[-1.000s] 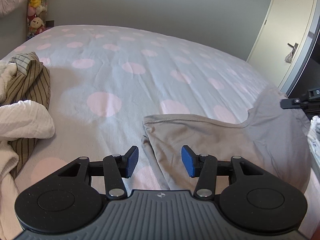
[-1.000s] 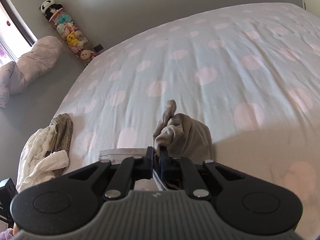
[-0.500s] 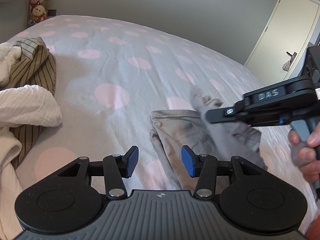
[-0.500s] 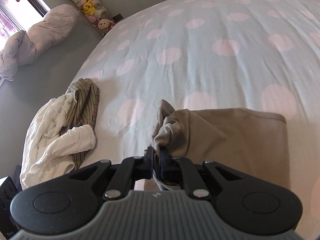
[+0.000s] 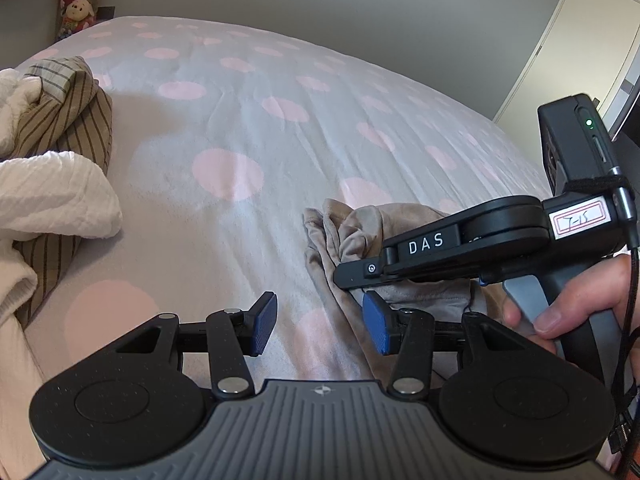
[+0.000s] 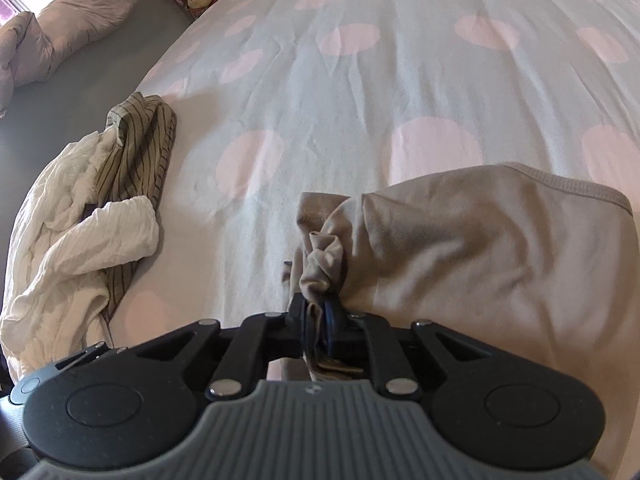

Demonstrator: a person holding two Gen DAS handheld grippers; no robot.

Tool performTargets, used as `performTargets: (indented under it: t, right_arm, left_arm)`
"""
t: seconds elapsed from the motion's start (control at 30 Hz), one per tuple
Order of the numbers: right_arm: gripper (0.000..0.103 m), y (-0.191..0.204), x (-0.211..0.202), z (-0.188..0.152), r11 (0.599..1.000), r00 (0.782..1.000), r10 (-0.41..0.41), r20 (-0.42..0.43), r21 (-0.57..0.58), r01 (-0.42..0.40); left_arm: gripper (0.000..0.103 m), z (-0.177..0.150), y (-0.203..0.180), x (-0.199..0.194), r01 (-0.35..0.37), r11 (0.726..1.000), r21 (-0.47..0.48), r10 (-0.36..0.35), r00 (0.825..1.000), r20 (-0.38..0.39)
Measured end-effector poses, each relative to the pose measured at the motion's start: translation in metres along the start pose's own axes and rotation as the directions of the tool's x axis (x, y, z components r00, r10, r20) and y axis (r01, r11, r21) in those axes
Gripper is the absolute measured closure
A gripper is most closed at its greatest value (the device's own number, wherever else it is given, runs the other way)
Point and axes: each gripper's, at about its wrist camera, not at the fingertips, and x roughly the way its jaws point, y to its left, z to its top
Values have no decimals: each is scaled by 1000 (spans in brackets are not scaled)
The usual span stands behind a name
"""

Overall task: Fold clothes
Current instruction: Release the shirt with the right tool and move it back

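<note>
The right gripper [image 6: 318,314], jaws just easing apart, still pinches a bunched grey shirt [image 6: 460,248]; the left gripper [image 5: 320,322] gapes empty beside that shirt.

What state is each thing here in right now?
Grey garment: folded over on the bed, one bunched corner between the right gripper's jaws.
Right gripper: jaws have just been opening, cloth between them.
Left gripper: open, empty, beside the garment.
Striped garment: crumpled, unfolded.
White garment: crumpled, lying against the striped one.
Door: closed.
</note>
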Motion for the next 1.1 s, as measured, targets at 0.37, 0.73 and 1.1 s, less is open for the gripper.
performTargets:
  t: [0.37, 0.73, 1.1]
  right_arm:
    - [65, 22, -64, -12, 971, 992, -48, 115, -227, 73]
    - [37, -48, -148, -80, 957, 964, -124, 233, -229, 178]
    - [89, -74, -126, -111, 982, 970, -95, 222, -141, 128]
  left_arm:
    - [53, -2, -20, -4, -21, 998, 62, 26, 997, -72]
    - [52, -6, -37, -11, -36, 989, 142, 52, 992, -112]
    - [52, -19, -45, -20, -19, 989, 143, 38, 991, -131]
